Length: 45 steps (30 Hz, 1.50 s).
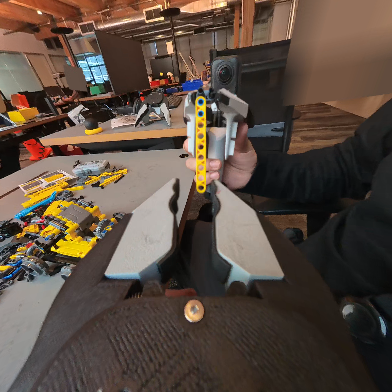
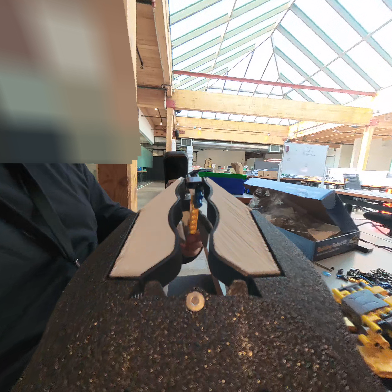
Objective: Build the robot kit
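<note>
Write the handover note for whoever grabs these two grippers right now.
Left gripper: jaws narrow around the lower end of an upright yellow beam; contact is unclear.
Right gripper: shut on a small black connector at the beam's other end.
Both are held up off the table, facing each other.
Two blue pins sit in the beam's top holes; the rest are empty.
A pile of loose parts lies on the table, with an open blue box nearby.

Each wrist camera looks forward past its fingers at the other, close; both share the yellow beam [image 1: 200, 144] between them.
</note>
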### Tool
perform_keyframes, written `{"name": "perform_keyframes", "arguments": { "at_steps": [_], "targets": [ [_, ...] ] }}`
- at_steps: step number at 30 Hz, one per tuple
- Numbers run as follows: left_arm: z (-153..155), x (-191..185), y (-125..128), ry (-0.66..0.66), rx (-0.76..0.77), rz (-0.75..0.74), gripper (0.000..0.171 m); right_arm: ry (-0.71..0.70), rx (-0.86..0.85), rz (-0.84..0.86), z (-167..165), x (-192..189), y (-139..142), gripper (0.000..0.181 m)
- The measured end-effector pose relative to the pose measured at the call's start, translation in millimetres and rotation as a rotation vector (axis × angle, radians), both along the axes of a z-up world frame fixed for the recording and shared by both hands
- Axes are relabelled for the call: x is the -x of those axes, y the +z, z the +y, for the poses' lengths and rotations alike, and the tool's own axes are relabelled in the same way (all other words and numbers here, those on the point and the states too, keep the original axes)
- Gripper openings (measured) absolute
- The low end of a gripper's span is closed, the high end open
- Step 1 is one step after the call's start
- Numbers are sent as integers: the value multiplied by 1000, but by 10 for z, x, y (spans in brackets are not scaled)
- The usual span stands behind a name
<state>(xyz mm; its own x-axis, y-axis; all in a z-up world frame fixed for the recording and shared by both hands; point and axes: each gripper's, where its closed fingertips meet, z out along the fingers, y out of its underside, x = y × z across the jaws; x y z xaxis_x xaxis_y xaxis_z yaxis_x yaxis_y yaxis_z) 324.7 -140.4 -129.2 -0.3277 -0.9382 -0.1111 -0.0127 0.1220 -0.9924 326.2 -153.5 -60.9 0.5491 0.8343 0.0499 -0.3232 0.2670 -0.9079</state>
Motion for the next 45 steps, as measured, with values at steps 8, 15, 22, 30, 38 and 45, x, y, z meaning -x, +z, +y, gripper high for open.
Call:
{"name": "perform_keyframes", "arguments": {
  "at_steps": [8,15,22,30,38,45],
  "targets": [
    [202,47,-290,99,-483,16,4,77,85,-258,-37,104,-402,19],
    [1014,153,-648,288,-920,13,4,-340,520,-358,538,-1116,-1052,17],
    [1787,176,-971,272,-1067,55,4,-414,728,-217,873,-1629,-1448,27],
    [1867,-87,-1430,93,-1149,194,11,-541,675,-450,1355,-1808,-1538,20],
    [1906,29,-1252,82,-935,236,63,-419,628,-506,1713,-1721,-1595,16],
    [1712,-112,-851,-83,-482,276,74,-290,667,-488,1843,-1530,-1622,13]
  ]
}}
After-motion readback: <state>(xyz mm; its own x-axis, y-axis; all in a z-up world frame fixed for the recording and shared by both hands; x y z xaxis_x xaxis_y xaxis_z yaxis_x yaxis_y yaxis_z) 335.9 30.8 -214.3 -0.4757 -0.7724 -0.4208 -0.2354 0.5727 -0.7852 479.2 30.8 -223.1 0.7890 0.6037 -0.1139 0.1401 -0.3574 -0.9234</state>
